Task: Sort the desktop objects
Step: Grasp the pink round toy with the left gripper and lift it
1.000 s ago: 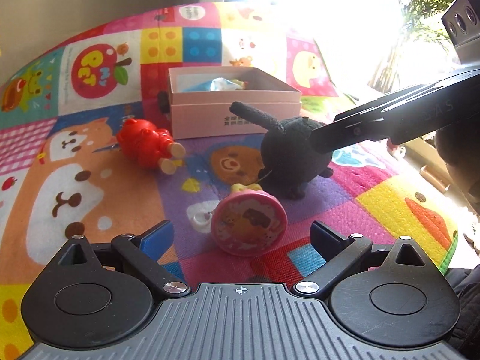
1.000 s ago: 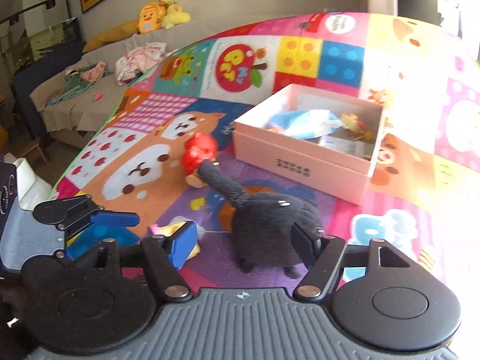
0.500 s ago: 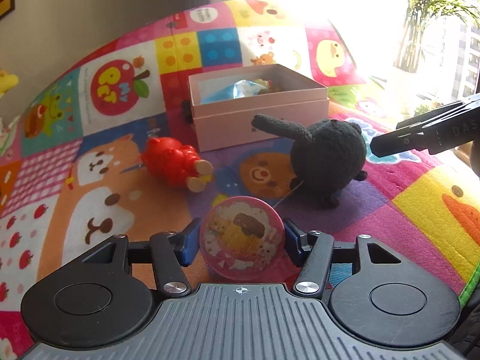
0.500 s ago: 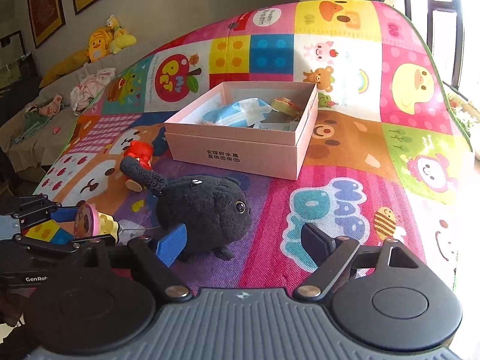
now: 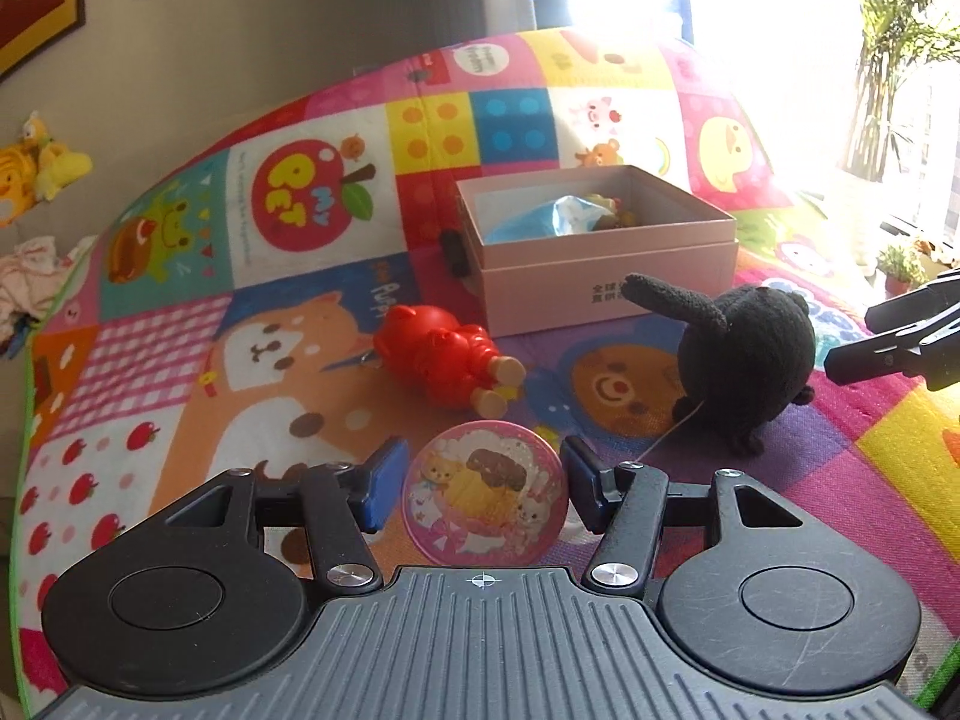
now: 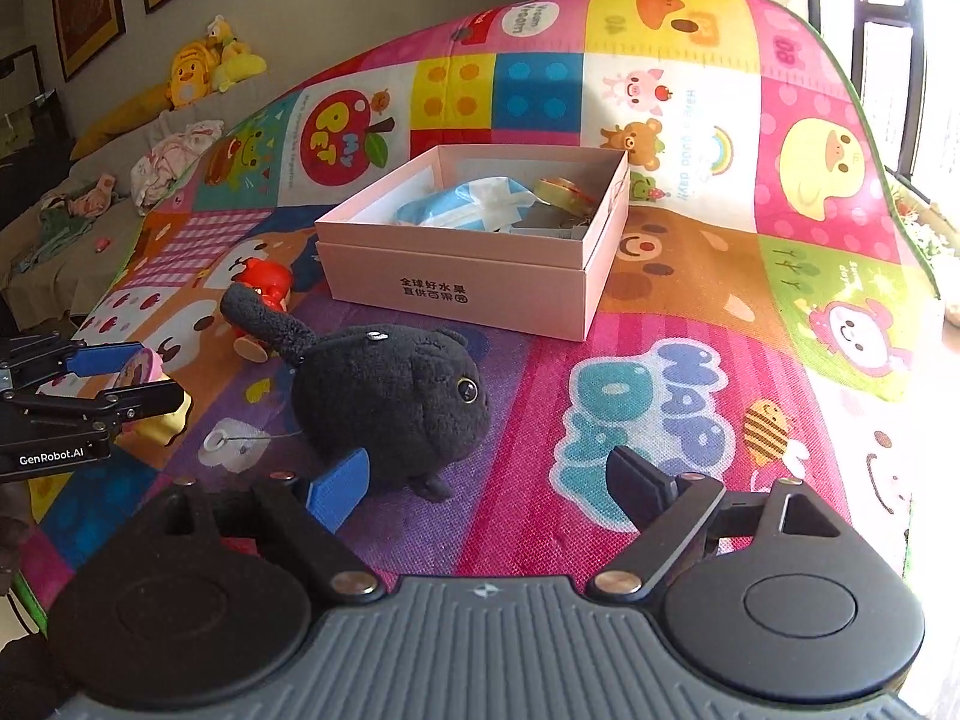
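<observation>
Left wrist view: the left claw [image 5: 485,489] grips a round pink toy [image 5: 485,495] printed with cartoon animals, a blue pad [image 5: 384,483] pressed against each side; its jaws have just been closing on the toy. Just beyond it a red bear figure [image 5: 447,360] lies on its side on the patchwork play mat [image 5: 180,312]. Right of the bear a black plush cat [image 5: 744,369] stands with its tail raised toward the pink box [image 5: 600,252], which sits farther back, open, with a blue packet [image 5: 540,219] inside. At the far right edge a finger of the right claw [image 6: 489,480] reaches in near the plush.

Right wrist view: the right claw stands wide apart with nothing held; its jaws have just been opening. The plush stands just ahead, close to the left blue pad, not pinched. The box lies beyond it.
</observation>
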Action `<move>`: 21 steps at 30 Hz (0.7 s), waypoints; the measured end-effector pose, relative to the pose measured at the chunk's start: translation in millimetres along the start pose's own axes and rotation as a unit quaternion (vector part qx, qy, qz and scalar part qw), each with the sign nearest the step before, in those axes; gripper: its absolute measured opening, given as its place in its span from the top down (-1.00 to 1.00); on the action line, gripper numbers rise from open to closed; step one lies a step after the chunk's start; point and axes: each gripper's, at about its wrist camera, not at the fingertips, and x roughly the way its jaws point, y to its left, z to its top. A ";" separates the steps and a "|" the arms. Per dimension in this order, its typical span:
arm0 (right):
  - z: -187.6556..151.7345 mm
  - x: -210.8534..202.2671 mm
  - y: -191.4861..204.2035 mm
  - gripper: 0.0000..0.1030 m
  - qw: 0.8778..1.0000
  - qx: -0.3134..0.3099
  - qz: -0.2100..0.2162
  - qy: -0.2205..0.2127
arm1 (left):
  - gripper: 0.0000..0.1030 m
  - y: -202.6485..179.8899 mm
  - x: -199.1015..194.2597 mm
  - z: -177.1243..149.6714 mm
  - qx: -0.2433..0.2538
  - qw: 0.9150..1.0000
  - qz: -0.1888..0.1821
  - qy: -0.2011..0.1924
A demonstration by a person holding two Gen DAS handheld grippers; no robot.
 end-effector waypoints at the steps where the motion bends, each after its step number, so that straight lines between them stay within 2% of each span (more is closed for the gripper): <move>1: 0.6 1.1 0.5 -0.69 1.000 0.000 -0.001 0.002 | -0.18 -0.5 -0.3 0.3 0.003 1.000 0.002 -0.006; 9: 2.1 4.1 8.6 -0.69 1.000 -0.016 -0.006 0.007 | -0.18 5.4 14.4 -9.9 -0.021 1.000 -0.003 0.012; 11: 2.8 2.9 9.4 -0.70 1.000 -0.018 -0.009 0.007 | -0.27 8.3 8.7 -10.9 -0.027 1.000 -0.009 0.008; 13: 3.2 0.7 11.3 -0.69 1.000 -0.021 -0.005 0.005 | -0.51 10.4 -0.9 -11.8 -0.024 1.000 -0.015 0.004; 15: 4.3 -3.0 15.1 -0.70 1.000 -0.029 0.005 -0.002 | -0.60 11.1 -11.4 -14.0 -0.020 1.000 -0.017 0.007; 21: 5.3 -2.8 24.5 -0.70 0.999 -0.038 0.011 -0.010 | -0.56 6.6 -11.8 -33.3 -0.046 0.998 -0.016 0.048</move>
